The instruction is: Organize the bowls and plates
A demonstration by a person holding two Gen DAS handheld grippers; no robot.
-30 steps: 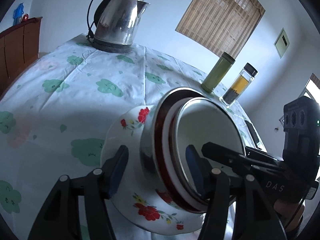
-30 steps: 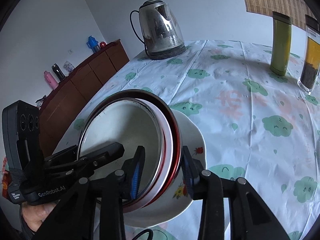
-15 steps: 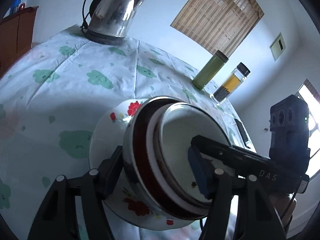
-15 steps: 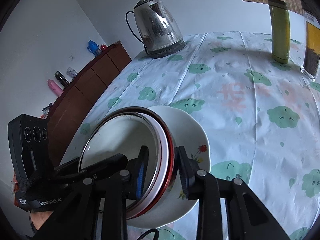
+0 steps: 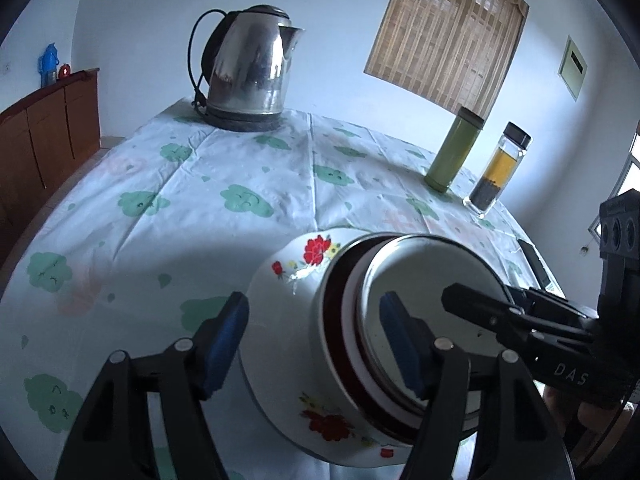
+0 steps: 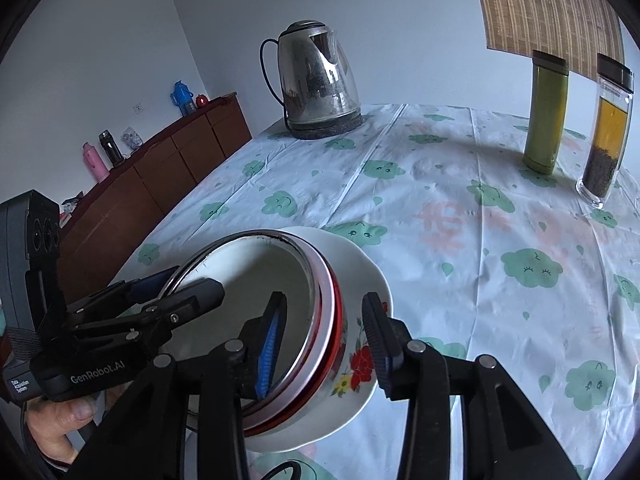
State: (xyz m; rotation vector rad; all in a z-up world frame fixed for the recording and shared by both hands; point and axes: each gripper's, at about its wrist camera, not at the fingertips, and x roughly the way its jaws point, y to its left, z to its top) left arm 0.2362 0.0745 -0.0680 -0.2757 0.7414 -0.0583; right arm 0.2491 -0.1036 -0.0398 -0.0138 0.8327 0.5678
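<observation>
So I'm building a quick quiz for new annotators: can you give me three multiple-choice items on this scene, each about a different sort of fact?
1. Where does the stack of bowls sit?
A. On the flowered plate
B. Beside the kettle
C. On the sideboard

2. What colour is the lidded flask?
A. Red
B. Green
C. Blue

3. How is the right gripper?
A. Shut on the flask
B. Out of view
C. Open, astride the bowls' rim

Answers:
1. A: the bowls nest on the flowered plate near the table's front.
2. B: the flask at the far right has a green body.
3. C: the right gripper has one finger inside the bowls and one outside, with a gap showing on each side.
</observation>
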